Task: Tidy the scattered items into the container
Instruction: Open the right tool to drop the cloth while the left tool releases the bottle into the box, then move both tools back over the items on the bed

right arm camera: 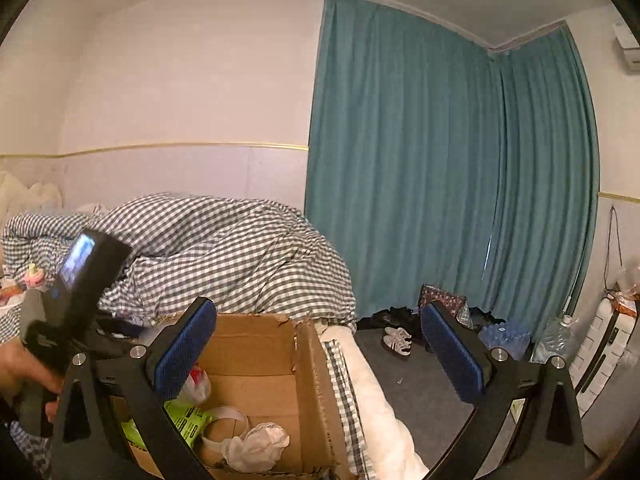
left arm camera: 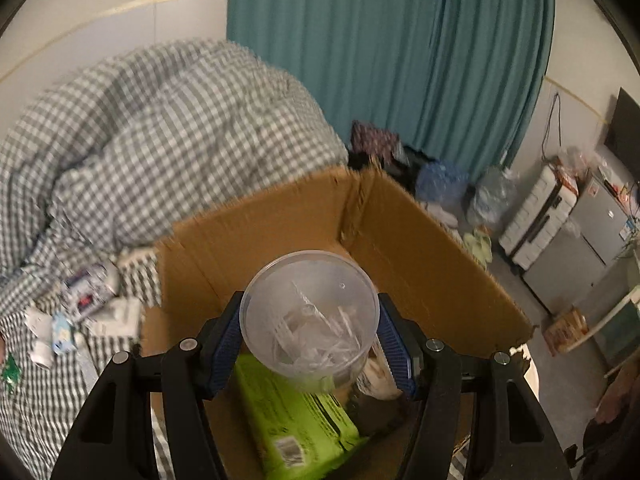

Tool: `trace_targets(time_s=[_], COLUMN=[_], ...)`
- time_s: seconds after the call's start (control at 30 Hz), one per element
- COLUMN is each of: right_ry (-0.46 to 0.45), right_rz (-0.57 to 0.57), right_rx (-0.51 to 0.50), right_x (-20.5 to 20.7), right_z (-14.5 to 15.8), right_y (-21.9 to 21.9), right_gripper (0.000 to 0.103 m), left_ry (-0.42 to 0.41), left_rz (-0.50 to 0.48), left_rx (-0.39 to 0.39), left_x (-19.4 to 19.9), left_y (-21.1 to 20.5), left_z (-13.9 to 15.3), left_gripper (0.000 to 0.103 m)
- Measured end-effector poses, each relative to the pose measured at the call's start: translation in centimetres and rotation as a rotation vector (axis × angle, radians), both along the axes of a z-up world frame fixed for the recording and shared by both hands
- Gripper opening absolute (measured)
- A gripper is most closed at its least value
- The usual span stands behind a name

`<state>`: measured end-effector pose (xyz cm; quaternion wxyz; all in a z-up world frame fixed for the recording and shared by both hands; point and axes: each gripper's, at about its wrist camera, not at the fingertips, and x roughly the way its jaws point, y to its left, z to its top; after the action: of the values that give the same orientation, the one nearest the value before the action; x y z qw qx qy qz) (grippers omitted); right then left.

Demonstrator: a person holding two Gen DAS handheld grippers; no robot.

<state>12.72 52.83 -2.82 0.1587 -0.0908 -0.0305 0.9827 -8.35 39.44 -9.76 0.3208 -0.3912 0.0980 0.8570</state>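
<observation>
My left gripper (left arm camera: 310, 334) is shut on a clear round plastic tub (left arm camera: 310, 314) with clear plastic bits inside, held above the open cardboard box (left arm camera: 420, 264). In the box lie a green packet (left arm camera: 292, 412) and a crumpled bag (left arm camera: 376, 376). In the right wrist view my right gripper (right arm camera: 320, 356) is open and empty, over the box's right wall (right arm camera: 316, 364). Inside the box there are the green packet (right arm camera: 188, 416), a tape roll (right arm camera: 224, 424) and crumpled white paper (right arm camera: 256, 446). Small scattered packets (left arm camera: 80, 296) lie on the bed left of the box.
A checked duvet (left arm camera: 160, 140) is heaped behind the box. The left gripper's body and the hand holding it (right arm camera: 68, 300) show at the left of the right wrist view. Teal curtain (right arm camera: 440, 160), shoes (right arm camera: 396, 340), water bottles and a white suitcase (left arm camera: 536, 216) stand on the floor at right.
</observation>
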Motion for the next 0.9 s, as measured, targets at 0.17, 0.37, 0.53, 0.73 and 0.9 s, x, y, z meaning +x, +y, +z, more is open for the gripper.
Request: trace_targets(time_s=[0.17, 0.37, 0.53, 0.73, 0.9], right_ry=[-0.001, 0.014, -0.013, -0.056, -0.125], right_rz=[-0.021, -0.01, 0.016, 0.069, 0.12], right_rx=[0.011, 0.009, 0.009, 0.007, 0.001], right_x=[0.3, 0.9, 0.1, -1.8, -4.1], right_z=[0.0, 0.5, 0.8, 1.1, 1.0], right_y=[-0.1, -0.9, -2.2, -4.6, -7.3], right_gripper=[0.103, 0.103, 0.103, 0.103, 0.103], left_ry=[-0.012, 0.08, 0.277, 0.42, 0.492], left_rz=[-0.016, 0.015, 0.116, 0.242, 0.333], left_rx=[-0.06, -0.002, 0.065, 0.132, 0.15], left_x=[0.1, 0.8, 2.2, 2.8, 3.0], left_y=[0.8, -1.0, -4.8, -10.4, -15.1], left_z=[-0.8, 1.5, 4.7, 8.4, 10.3], left_gripper=[0.067, 0.073, 0.091, 0.102, 0.103])
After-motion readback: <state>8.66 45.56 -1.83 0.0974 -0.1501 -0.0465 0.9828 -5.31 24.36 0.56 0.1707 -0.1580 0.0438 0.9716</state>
